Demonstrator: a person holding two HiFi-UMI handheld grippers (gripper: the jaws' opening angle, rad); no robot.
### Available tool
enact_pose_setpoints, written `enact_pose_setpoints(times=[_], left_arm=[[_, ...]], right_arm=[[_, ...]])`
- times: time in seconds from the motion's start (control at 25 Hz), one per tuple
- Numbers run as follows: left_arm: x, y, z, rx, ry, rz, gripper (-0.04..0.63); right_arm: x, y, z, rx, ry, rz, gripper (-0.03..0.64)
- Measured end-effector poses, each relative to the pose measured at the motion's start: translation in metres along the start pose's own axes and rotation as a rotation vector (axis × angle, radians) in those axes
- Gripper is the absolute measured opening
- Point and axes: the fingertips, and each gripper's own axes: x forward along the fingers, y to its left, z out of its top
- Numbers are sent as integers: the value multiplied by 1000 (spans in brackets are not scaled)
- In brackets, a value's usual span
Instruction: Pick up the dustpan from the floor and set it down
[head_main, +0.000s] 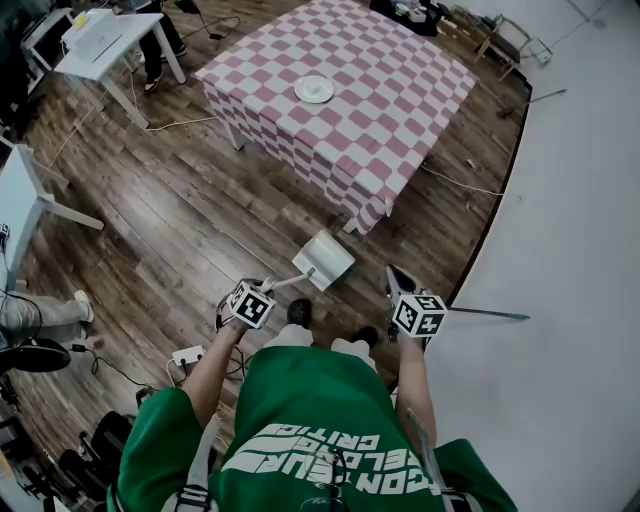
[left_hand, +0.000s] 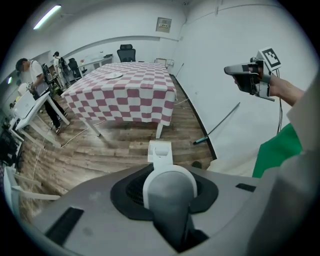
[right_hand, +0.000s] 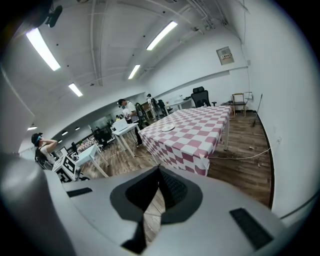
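Observation:
The white dustpan (head_main: 323, 260) is low over the wooden floor, just in front of the person's shoes; I cannot tell whether it touches. Its handle runs back to my left gripper (head_main: 268, 287). In the left gripper view the rounded grey-white handle (left_hand: 169, 187) sits between the jaws, with the pan (left_hand: 160, 151) beyond it. My left gripper (left_hand: 169, 200) is shut on that handle. My right gripper (head_main: 392, 275) hangs to the right of the dustpan, apart from it. Its jaws (right_hand: 152, 200) meet at the tips with nothing in them.
A table with a pink-and-white checked cloth (head_main: 340, 100) stands ahead, a white plate (head_main: 314, 89) on it. A white desk (head_main: 100, 45) is at the far left. A long stick (head_main: 490, 314) lies on the white floor (head_main: 560, 250) at right. A power strip (head_main: 187, 355) lies near my left.

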Motion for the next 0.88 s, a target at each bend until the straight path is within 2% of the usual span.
enact_pose_setpoints(times=[0.12,0.36,0.88], left_arm=[[10,23,-5,-26,16,40,107],[45,50,-8,-80,57,60,107],[117,68,6,-62,160,97,107]], right_arm=[[6,3,-1,-16,12,5,8],[18,8,-5,-34,36,9,8],[12,-1,-35,-17,78,-35,8]])
